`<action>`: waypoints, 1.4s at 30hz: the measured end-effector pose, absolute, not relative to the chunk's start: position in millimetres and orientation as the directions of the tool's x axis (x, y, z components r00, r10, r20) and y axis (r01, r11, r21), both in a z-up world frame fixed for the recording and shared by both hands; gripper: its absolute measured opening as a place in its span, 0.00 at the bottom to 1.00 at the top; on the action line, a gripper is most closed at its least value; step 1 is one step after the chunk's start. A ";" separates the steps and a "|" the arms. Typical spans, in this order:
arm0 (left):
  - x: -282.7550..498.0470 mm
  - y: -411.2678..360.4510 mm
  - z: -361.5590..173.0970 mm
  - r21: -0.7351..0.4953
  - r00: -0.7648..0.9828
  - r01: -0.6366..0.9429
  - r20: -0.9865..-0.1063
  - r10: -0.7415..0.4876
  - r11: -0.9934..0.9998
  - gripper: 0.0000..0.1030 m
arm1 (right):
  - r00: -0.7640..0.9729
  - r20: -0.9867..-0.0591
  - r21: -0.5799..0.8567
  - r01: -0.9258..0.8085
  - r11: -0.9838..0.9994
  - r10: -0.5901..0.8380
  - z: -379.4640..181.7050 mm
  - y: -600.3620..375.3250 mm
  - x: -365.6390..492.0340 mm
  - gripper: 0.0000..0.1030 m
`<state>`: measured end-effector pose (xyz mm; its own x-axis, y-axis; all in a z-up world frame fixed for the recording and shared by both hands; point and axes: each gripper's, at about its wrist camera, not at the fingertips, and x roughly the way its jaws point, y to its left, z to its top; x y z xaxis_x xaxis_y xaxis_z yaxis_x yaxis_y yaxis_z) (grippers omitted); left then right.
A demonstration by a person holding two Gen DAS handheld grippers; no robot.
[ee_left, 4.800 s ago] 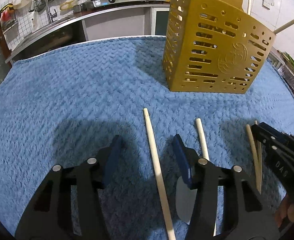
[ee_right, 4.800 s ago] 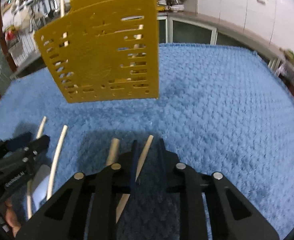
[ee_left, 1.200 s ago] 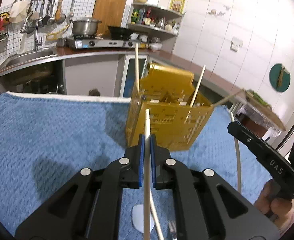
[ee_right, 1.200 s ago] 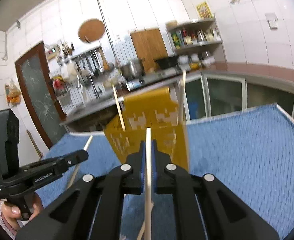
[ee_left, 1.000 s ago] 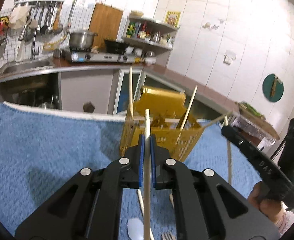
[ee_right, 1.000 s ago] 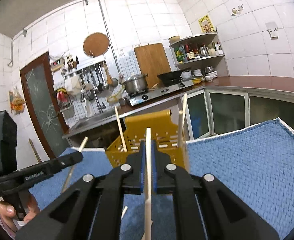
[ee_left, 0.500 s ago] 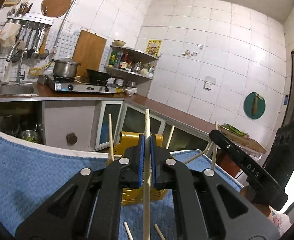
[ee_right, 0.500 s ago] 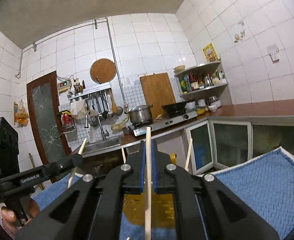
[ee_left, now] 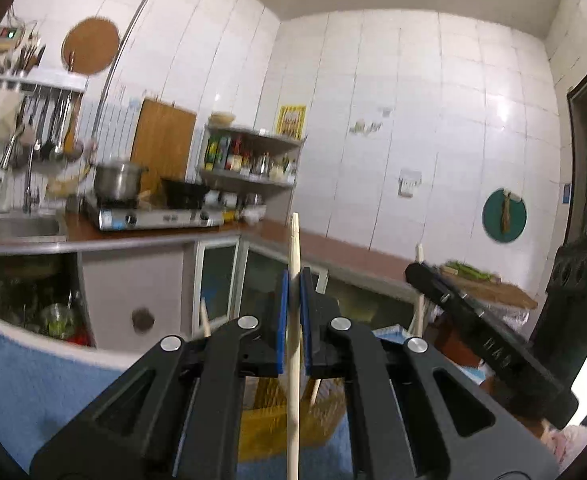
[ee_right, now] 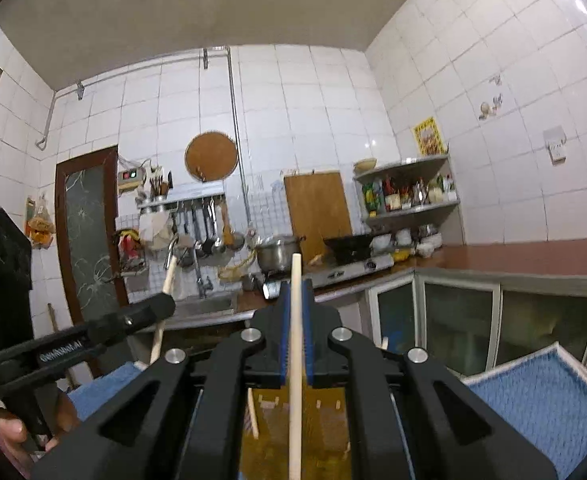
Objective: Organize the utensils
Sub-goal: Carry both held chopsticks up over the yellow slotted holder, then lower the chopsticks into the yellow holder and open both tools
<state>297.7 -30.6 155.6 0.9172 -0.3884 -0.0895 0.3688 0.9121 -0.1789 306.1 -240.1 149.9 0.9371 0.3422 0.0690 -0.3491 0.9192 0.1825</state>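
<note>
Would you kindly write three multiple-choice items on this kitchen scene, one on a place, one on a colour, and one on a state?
1. Where is the yellow utensil holder relative to the left gripper?
A. Above it
B. Below and beyond it
C. On the stove

2. What colour is the cloth under the holder?
A. Blue
B. Red
C. White

3. What is the state of the right gripper?
A. Open and empty
B. Shut on a chopstick
C. Shut on a spoon

Answers: 1 B, the holder shows under the gripper body; 2 A, blue textured fabric; 3 B, the blue pads press the upright pale stick.
</note>
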 end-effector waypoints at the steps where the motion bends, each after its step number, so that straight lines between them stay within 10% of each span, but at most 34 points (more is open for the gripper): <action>1: 299.3 -33.7 162.2 -0.166 0.921 0.368 -0.066 -0.383 0.915 0.04 | 0.939 0.084 0.179 -0.343 0.922 0.333 154.4 -238.1 308.9 0.06; 18: 362.0 -50.2 166.0 -0.164 0.972 0.205 0.147 -0.181 0.965 0.04 | 0.945 0.299 0.141 -0.182 0.973 0.134 175.9 -229.5 350.7 0.05; 42: 378.2 -52.4 90.5 -0.149 0.991 0.133 -0.010 -0.136 0.980 0.05 | 0.952 0.289 0.032 -0.115 0.993 0.101 139.8 -218.0 341.9 0.05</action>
